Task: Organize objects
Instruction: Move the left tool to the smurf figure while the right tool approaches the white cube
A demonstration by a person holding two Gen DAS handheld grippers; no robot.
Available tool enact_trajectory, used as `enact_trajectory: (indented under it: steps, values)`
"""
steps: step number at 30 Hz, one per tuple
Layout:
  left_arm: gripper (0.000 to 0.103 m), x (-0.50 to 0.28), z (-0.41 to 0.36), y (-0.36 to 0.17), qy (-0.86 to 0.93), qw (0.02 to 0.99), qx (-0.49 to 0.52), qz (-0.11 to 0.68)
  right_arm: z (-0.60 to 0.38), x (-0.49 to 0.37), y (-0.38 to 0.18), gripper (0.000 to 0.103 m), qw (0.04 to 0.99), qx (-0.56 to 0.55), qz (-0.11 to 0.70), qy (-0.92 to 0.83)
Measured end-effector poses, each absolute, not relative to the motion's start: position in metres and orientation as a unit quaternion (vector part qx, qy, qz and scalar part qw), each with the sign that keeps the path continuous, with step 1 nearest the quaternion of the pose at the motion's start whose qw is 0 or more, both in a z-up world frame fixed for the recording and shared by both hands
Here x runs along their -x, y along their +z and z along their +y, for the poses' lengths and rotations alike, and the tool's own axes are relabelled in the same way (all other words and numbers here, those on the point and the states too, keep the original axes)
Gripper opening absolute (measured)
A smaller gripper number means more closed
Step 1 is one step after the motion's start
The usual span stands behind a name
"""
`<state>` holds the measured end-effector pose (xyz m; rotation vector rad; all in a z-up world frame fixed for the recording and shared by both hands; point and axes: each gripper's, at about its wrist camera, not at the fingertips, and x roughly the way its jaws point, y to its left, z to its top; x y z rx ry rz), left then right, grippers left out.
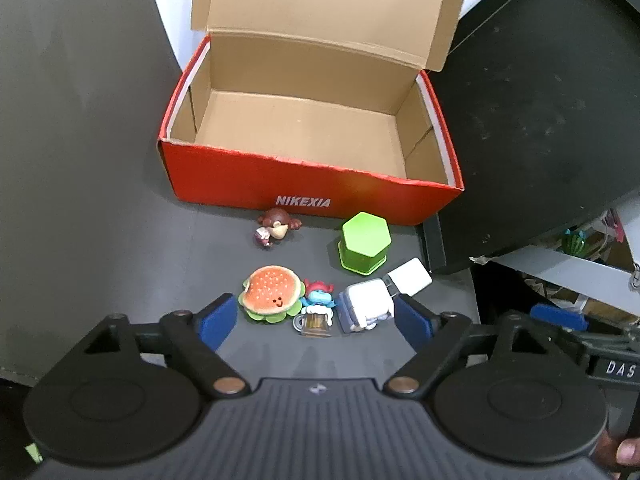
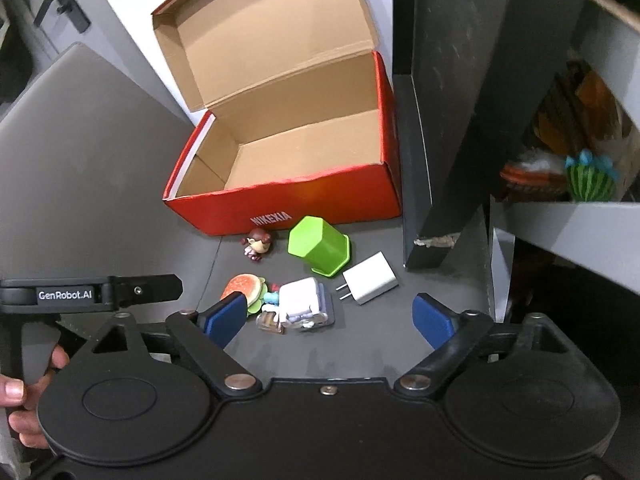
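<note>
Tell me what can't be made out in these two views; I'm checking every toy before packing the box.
- Blue figure, right wrist view: mostly hidden behind the white cube toy.
- Burger toy, right wrist view: partly covered by the hand-held gripper's blue pad.
- White charger, left wrist view: prongs hidden behind the cube toy.
- Red box, both views: inside of its near wall is out of sight.
- Shelf clutter, right wrist view: too blurred to identify.

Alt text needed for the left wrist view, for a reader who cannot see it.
An empty red shoebox with its lid up stands on a dark table. Before it lie a brown figurine, a green hexagonal container, a burger toy, a blue figurine with a mug and two white chargers. The open left gripper hovers over them.
</note>
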<state>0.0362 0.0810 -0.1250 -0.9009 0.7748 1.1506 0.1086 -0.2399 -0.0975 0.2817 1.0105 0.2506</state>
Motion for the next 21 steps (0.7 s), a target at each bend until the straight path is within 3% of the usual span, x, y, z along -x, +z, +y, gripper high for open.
enact_trajectory:
  steps: [7, 21]
  values:
    - [0.068, -0.03, 0.089, -0.148, 0.521, 0.65, 0.443, 0.331, -0.246, -0.114, -0.117, 0.08, 0.846, -0.169, 0.494, 0.113]
    - [0.054, -0.03, 0.105, -0.182, 0.539, 0.602, 0.506, 0.303, -0.238, -0.131, -0.157, 0.064, 0.815, -0.225, 0.522, 0.114]
